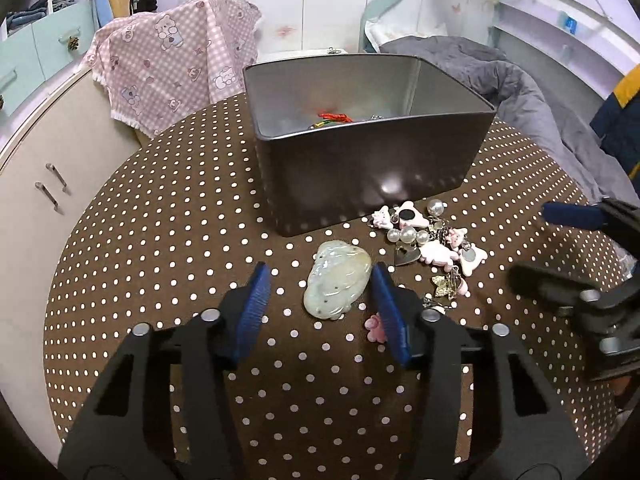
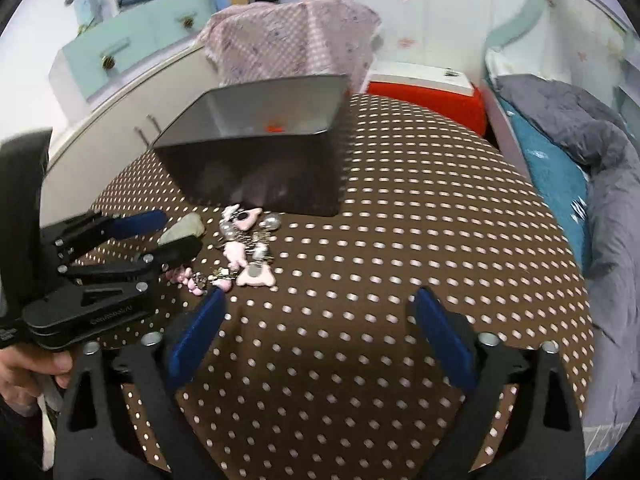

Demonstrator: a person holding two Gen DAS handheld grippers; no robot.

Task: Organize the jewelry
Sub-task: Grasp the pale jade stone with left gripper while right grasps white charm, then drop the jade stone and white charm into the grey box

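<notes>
On the round table with its brown, white-dotted cloth (image 1: pixel 160 240), a dark metal tin (image 1: pixel 372 176) stands open-topped toward the far side, and a few pieces already lie on its floor — a red cord (image 1: pixel 335 117) is the plainest of them. Just in front of the tin lies a pale green carved jade pendant (image 1: pixel 337 282), flat on the cloth, and the left gripper (image 1: pixel 320 280) sits low around it with its blue pads spread to either side; the right-hand pad is close against the stone's edge, the left-hand one well apart from it, so the jaws stand released and nothing is grasped. Beside the pendant, to its right, a tangled heap of pink charms and pearl beads (image 1: pixel 432 244) rests near the tin's front wall, with one small pink charm (image 1: pixel 374 326) lying apart, just beside the left gripper's right pad. From the right wrist view — somewhat blurred — the right gripper (image 2: pixel 318 304) hangs over bare cloth with its fingers wide apart and empty, the heap of charms just beyond its left fingertip. A pink checked cloth (image 1: pixel 172 56) drapes something behind the table, and a grey quilt (image 2: pixel 592 152) lies to the right.
</notes>
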